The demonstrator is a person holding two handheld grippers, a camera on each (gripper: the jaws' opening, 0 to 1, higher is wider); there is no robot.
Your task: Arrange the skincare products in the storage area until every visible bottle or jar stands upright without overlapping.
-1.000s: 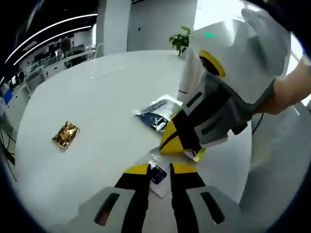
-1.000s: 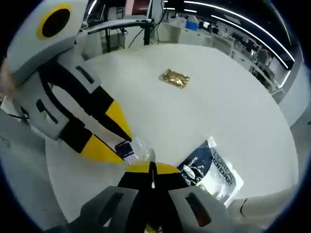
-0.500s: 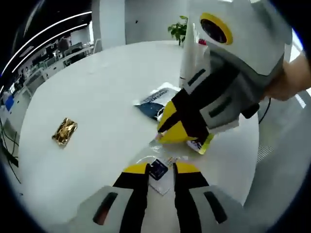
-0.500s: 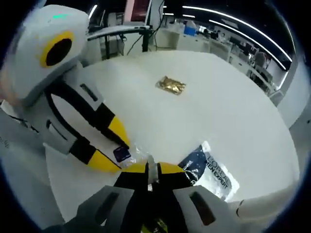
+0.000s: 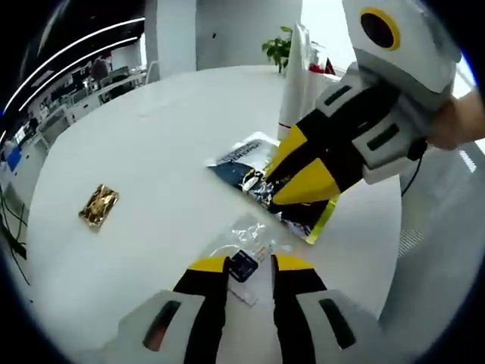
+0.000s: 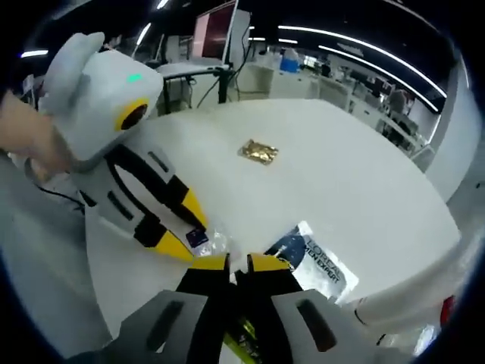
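Three flat packets lie on a round white table [image 5: 151,152], smooth and matte. Largest: a glossy blue sachet [image 5: 258,178] [image 6: 311,254] with a yellow-edged foil side, limp and light, likely slippery; best pinched at a sealed edge. Next, a clear crinkled pouch [image 5: 246,250] [image 6: 208,241] holding a small dark card, thin and floppy, lying between the narrowly parted jaws of the left gripper [image 5: 248,265] [image 6: 180,231]. Smallest: a crumpled gold packet [image 5: 98,206] [image 6: 259,151], well apart. Right gripper [image 6: 237,263] [image 5: 292,176], jaws nearly closed, rests at the sachet; whether it grips, cannot tell
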